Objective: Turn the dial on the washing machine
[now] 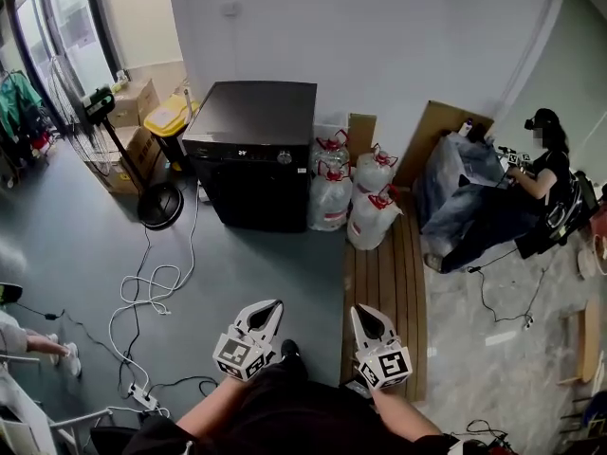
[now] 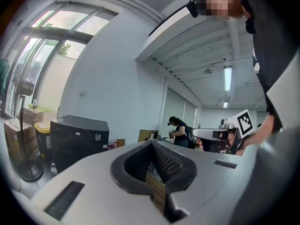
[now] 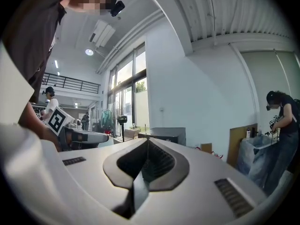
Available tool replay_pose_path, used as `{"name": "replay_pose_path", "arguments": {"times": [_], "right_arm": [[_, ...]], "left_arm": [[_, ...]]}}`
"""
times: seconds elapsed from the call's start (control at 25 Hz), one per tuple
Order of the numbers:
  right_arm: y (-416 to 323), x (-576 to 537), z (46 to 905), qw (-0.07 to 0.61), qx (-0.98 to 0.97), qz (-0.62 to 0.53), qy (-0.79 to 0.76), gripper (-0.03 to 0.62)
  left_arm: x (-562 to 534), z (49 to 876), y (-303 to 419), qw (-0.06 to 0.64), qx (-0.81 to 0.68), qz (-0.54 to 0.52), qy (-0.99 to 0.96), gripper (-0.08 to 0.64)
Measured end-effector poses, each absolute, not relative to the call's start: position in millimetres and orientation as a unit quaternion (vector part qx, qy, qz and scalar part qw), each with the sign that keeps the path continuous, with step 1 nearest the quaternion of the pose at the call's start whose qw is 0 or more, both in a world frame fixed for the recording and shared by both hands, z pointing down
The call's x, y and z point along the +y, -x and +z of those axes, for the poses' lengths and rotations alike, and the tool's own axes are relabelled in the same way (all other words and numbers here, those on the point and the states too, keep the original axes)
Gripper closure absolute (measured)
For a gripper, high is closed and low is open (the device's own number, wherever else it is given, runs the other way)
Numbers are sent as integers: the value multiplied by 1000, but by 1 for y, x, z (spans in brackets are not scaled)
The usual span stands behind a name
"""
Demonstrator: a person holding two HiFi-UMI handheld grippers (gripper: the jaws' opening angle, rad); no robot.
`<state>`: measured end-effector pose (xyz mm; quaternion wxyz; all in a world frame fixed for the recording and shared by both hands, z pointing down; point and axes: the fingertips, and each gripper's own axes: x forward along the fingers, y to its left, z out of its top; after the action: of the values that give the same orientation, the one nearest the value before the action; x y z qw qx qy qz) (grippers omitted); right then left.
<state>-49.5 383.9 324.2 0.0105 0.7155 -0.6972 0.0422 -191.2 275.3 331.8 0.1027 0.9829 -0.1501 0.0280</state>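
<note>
Washing machine (image 1: pixel 251 173), black, dial (image 1: pixel 285 157) on its front panel: well ahead of both tools. Left tool (image 1: pixel 268 308), right tool (image 1: pixel 366 315): jaws together, holding nothing.

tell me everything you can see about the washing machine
The washing machine is a black, boxy unit with a flat dark top, standing upright on the grey floor against the white wall. A control strip along its upper front carries a small lit display and, to the right, a round silver dial. Clear water jugs crowd its right side; contact is unclear. Nothing touches the dial.
</note>
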Motion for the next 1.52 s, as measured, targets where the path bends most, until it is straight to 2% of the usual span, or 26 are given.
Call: {"name": "replay_pose_path", "arguments": {"times": [0.72,1.24,1.52], "right_arm": [[-63,249,308,6,-686,38,-726,569],[-195,126,315,-12,-736,39,-675,569],[-231,64,327,-1,-784,52,-619,569]], "left_arm": [[118,324,78,98,-165,16,-981,545],[31,332,-41,98,-220,31,-970,545],[-19,342,-76,82,-282,44,-955,545]]}}
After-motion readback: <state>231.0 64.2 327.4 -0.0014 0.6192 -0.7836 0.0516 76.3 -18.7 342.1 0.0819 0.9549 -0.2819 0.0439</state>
